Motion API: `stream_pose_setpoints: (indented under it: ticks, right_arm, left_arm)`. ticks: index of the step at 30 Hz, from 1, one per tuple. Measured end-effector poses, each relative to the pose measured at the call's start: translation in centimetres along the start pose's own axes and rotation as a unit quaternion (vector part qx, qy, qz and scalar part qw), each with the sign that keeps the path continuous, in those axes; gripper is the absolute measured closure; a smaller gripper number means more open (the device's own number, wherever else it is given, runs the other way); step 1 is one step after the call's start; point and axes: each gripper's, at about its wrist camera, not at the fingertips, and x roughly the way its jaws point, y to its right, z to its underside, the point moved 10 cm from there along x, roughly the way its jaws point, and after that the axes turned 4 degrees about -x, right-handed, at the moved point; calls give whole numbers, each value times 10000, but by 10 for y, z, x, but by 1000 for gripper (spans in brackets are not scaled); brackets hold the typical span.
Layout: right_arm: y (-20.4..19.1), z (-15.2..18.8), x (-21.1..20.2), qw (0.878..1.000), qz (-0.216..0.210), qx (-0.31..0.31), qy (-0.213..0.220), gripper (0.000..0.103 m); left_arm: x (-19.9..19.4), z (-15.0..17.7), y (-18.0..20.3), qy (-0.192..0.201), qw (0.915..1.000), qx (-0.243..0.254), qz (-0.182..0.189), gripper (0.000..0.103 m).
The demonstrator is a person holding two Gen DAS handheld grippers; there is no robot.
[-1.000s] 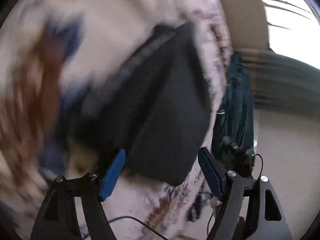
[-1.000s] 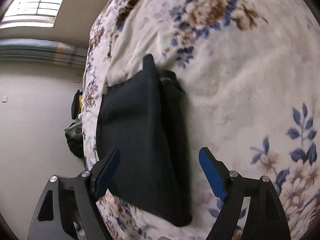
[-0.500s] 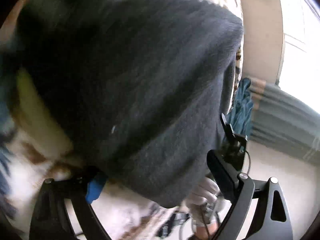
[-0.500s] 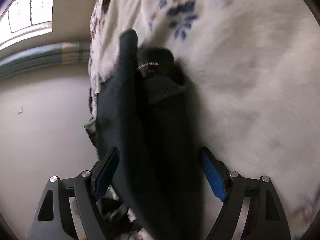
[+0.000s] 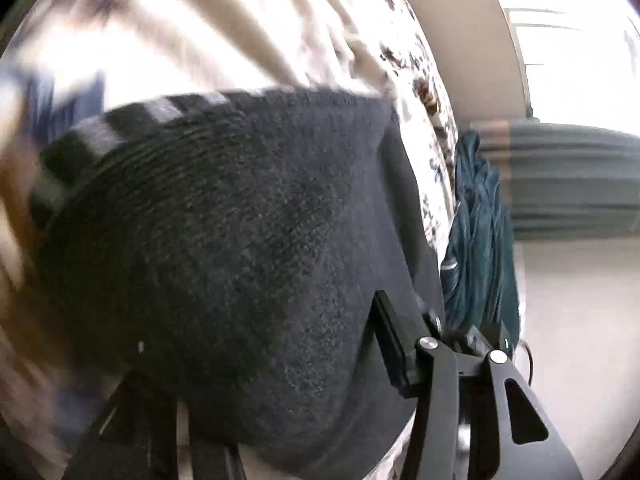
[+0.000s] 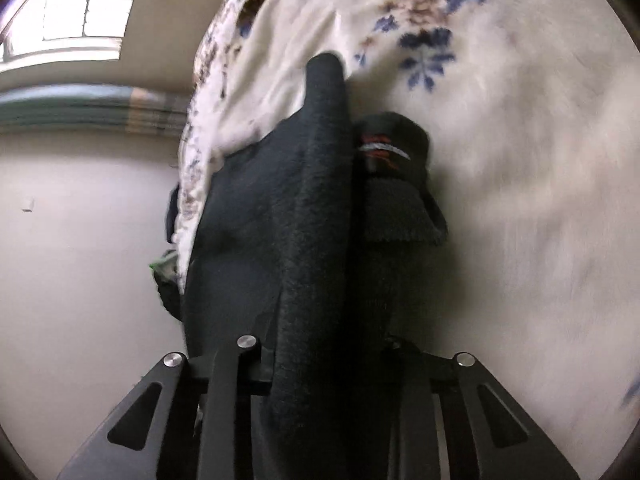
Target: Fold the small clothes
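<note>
Left wrist view is largely blocked by the dark charcoal knitted garment [image 5: 224, 248], which covers the left gripper [image 5: 280, 392] so that only one finger [image 5: 394, 344] shows; whether it is clamped cannot be told. Motion blur smears the cream fleece blanket with blue and brown flowers [image 5: 304, 28] on which the garment lies, near the bed edge. Right wrist view shows the garment [image 6: 316, 216] bunched into a raised ridge, ribbed cuff beside it, running between the right gripper [image 6: 320, 364] fingers, which are closed on it; fingertips are hidden. A teal cloth [image 5: 480, 232] hangs beyond the bed.
</note>
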Motion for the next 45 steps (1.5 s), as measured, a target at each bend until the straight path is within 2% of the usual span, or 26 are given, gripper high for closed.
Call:
stream_pose_setpoints:
  ticks: [4, 8, 10, 12, 15, 16, 19, 23, 25, 28, 30, 32, 33, 35, 36, 38, 42, 44, 45]
  right_arm:
    - [-7, 67, -19, 9976, -143, 556, 398, 79]
    - [-25, 136, -23, 9932, -144, 963, 634, 79]
    - [-28, 160, -11, 9927, -2, 1031, 623, 79]
    - [-25, 167, 0, 9914, 107, 1158, 592, 78]
    - [-21, 163, 1, 9922, 31, 1237, 117, 71]
    - [-22, 161, 0, 9931, -14, 1170, -96, 66]
    - [-29, 158, -11, 9959, 223, 700, -533, 34]
    - [-30, 155, -54, 9949, 609, 111, -801, 30]
    - [-25, 144, -74, 9950, 703, 104, -707, 30]
    - [-14, 103, -82, 9964, 733, 124, -405, 26]
    - [1, 63, -70, 9966, 776, 47, -263, 23]
    - [27, 28, -49, 9968, 704, 111, -366, 22]
    - [33, 12, -26, 9971, 539, 121, -528, 22]
    - [53, -6, -1, 9957, 505, 158, -766, 21]
    - [55, -10, 16, 9941, 435, 114, -984, 19]
    - [45, -16, 33, 9933, 153, 8, -1146, 0]
    - [-2, -6, 61, 9847, -370, -517, -1623, 0]
    - [-12, 2, 80, 9808, -277, -733, -1787, 0]
    - [-15, 5, 89, 9803, -223, -774, -1805, 0]
  left_arm:
    - [1, -15, 2, -746, 9932, 791, -413, 57]
    - [10, -31, 1, -1438, 9759, 1446, -780, 56]
    - [4, -17, -19, -1677, 9701, 1531, -852, 50]
    - [6, -16, -22, -1730, 9723, 1363, -778, 46]
    - [-8, -6, -27, -1672, 9780, 1102, -584, 40]
    - [-10, -7, -27, -1647, 9807, 950, -467, 38]
    - [-22, -13, -26, -1466, 9886, 337, 21, 38]
    - [-51, -15, -36, -1256, 9918, 0, 250, 31]
    - [-63, -14, -40, -1177, 9928, -9, 238, 28]
    - [-55, -7, -40, -1267, 9917, -3, 235, 24]
    - [-38, -2, -42, -1441, 9895, 20, 137, 24]
    - [-26, 1, -42, -1542, 9879, 181, 12, 24]
    - [-18, 2, -41, -1594, 9864, 384, -123, 24]
    - [-10, 3, -42, -1660, 9845, 534, -197, 22]
    - [-5, 2, -42, -1679, 9843, 516, -160, 20]
    - [-2, 0, -40, -1717, 9838, 506, -85, 18]
    - [-1, -1, -39, -1747, 9835, 459, 72, 13]
    - [-1, -1, -36, -1698, 9842, 490, 92, 13]
    - [-2, -1, -29, -1597, 9854, 531, 261, 13]
